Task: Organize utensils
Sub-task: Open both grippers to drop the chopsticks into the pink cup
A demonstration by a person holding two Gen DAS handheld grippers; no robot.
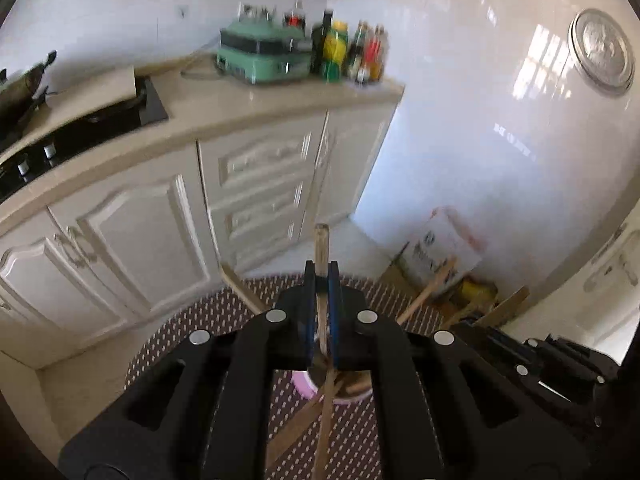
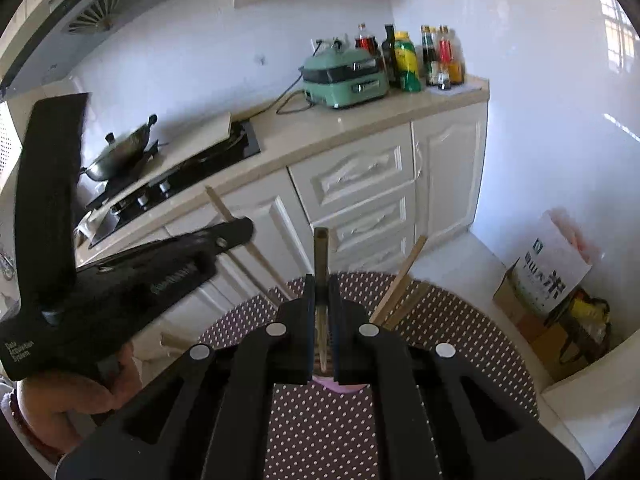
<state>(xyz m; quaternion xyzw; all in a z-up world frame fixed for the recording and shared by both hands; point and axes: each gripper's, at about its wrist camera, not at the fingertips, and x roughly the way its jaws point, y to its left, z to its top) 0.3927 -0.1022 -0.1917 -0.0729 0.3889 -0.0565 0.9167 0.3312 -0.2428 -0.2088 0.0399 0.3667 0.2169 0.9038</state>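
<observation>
Black left gripper (image 1: pixel 322 276) fills the lower centre of the left wrist view, jaws pressed nearly together and pinching 1 thin light wooden chopstick (image 1: pixel 321 248) that sticks up past the tips toward mid-frame. Same story in the right wrist view: black right gripper (image 2: pixel 321 288) at lower centre, jaws nearly closed on 1 darker bamboo chopstick (image 2: pixel 321 256) standing upright between the pads. Both sticks look light, stiff, smooth and likely to pivot or slip in a 2-pad pinch; a hold around mid-shaft seems best so the ends don't swing. Just under the jaws, bottom centre, sits a pink round cup holder (image 1: pixel 304 386) with several loose wooden chopsticks (image 1: pixel 428 290) fanning out of it; it rests on a round table under a dark dotted tablecloth (image 2: pixel 320 420). Holder looks light, may tip if a stick is levered against its rim. Left gripper body (image 2: pixel 120 280) shows at left of the right wrist view, with a person's hand (image 2: pixel 60 408) below it at lower left.
</observation>
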